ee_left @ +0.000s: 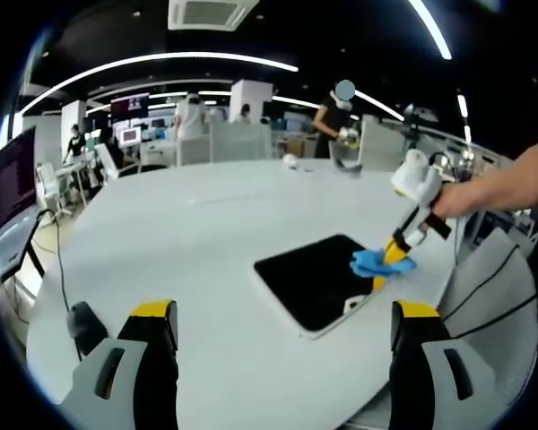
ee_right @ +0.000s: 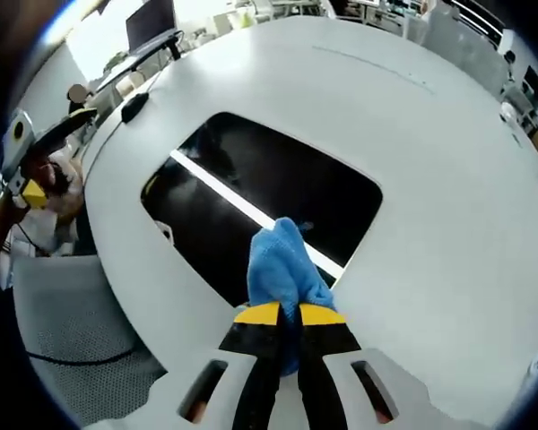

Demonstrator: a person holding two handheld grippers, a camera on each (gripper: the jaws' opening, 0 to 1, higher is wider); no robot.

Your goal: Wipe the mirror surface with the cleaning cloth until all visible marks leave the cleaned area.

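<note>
Blue cloth [ee_right: 285,269] pinched in right gripper [ee_right: 289,315] | on mirror [ee_right: 251,193] | left gripper [ee_left: 282,327] fingers wide apart

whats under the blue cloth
The cloth, pinched in the right claw, rests on the mirror near its edge, on the white table. The glass around it reflects a ceiling light strip. The patch beneath the cloth is covered, so any marks there can't be seen.

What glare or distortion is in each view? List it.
Right gripper view: a bright ceiling-light streak reflects across the mirror, running behind the blue cloth held in the right tongs. Left gripper view: fisheye bends the white table edge; the mirror looks flat black, no glare.
</note>
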